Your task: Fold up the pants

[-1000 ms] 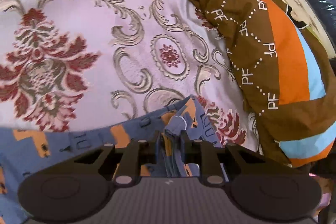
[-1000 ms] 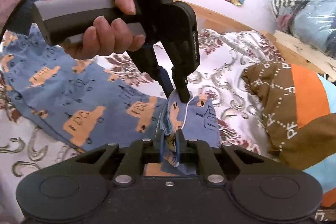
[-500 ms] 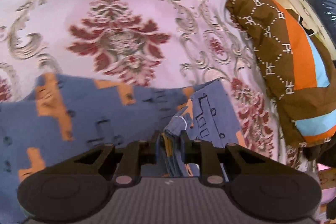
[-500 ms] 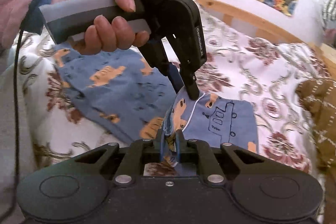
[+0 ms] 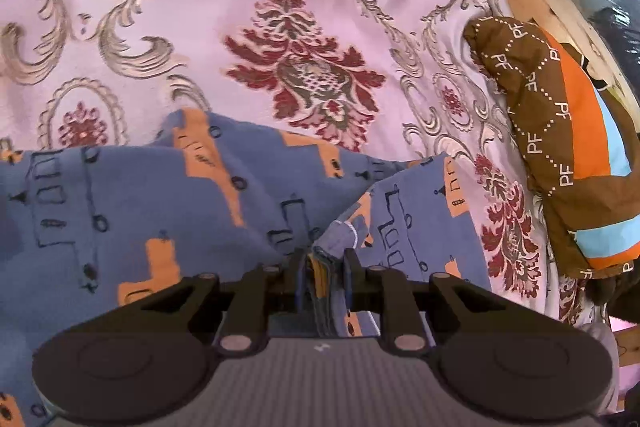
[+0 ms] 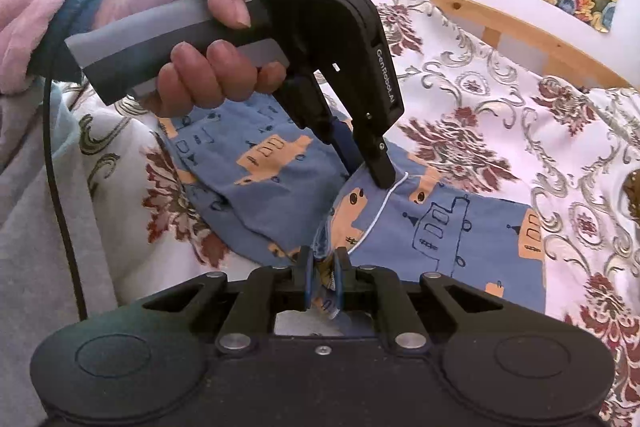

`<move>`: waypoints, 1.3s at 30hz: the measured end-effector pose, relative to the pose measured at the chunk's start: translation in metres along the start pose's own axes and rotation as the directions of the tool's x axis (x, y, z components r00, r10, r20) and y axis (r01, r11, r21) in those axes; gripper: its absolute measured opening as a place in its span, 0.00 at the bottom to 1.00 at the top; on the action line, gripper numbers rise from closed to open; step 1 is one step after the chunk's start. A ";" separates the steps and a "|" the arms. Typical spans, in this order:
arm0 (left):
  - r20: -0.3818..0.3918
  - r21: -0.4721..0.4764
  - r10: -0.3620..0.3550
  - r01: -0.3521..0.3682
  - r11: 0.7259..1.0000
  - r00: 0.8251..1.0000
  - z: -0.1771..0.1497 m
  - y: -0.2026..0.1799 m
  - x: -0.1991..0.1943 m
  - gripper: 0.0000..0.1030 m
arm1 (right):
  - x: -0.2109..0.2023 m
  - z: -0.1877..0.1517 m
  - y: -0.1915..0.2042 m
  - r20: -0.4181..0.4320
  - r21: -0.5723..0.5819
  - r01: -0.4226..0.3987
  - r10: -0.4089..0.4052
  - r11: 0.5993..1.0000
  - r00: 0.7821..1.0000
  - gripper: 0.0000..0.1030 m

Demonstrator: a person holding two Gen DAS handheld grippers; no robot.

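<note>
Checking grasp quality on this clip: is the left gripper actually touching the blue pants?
Touching. The right wrist view shows the left gripper pinching the pants at a bunched edge; the left wrist view shows cloth clamped between its fingers.

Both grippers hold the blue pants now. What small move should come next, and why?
Probably carry the pinched edge a little further over the flat part, then lower it. Both the left gripper and the right gripper are shut on a bunched edge of the pants, side by side. One layer already lies folded over the rest on the bedspread, but the held edge is lifted, not yet laid down.
</note>
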State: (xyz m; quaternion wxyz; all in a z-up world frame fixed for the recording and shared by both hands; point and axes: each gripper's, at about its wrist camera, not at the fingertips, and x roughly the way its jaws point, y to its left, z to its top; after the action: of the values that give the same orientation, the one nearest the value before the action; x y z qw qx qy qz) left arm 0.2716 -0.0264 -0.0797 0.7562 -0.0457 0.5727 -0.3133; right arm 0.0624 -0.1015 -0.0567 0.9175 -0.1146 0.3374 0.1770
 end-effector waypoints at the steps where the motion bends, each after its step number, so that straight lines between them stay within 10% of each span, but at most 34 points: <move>1: 0.001 -0.002 0.002 -0.002 1.000 1.000 -0.001 0.003 -0.002 0.20 | 0.001 0.001 0.002 0.001 -0.002 -0.006 0.006 1.000 1.000 0.10; 10: 0.006 0.001 0.065 -0.065 0.998 0.998 -0.011 0.020 -0.007 0.25 | 0.020 0.004 0.016 -0.023 -0.032 -0.056 0.056 0.998 0.998 0.14; 17: 0.143 -0.015 0.138 -0.137 0.990 0.980 -0.024 0.011 -0.037 0.71 | -0.013 0.001 -0.025 0.106 -0.015 0.120 -0.118 0.993 0.987 0.83; 19: 0.213 -0.045 0.152 -0.146 0.988 0.965 -0.035 0.001 -0.049 0.93 | -0.013 0.000 -0.046 0.115 -0.033 0.258 -0.253 0.966 0.961 0.96; 23: 0.291 -0.116 0.240 -0.215 0.970 0.926 -0.062 -0.024 -0.049 1.00 | 0.004 -0.005 -0.088 0.105 -0.051 0.461 -0.454 0.886 0.885 0.99; 29: 0.108 -0.061 0.525 -0.521 0.851 0.844 -0.079 -0.043 0.007 1.00 | 0.053 -0.019 -0.122 0.013 -0.095 0.448 -0.449 0.889 0.894 0.99; 39: 0.128 -0.242 0.418 -0.380 0.893 0.900 -0.077 -0.014 -0.045 1.00 | 0.011 -0.015 -0.114 0.169 -0.014 0.446 -0.438 0.895 0.883 0.99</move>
State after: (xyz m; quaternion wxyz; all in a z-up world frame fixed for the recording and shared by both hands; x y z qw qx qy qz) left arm 0.1902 0.0082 -0.0619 0.8429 -0.0344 0.5306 -0.0830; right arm 0.1076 -0.2073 -0.0646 0.9546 -0.1975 0.2223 -0.0193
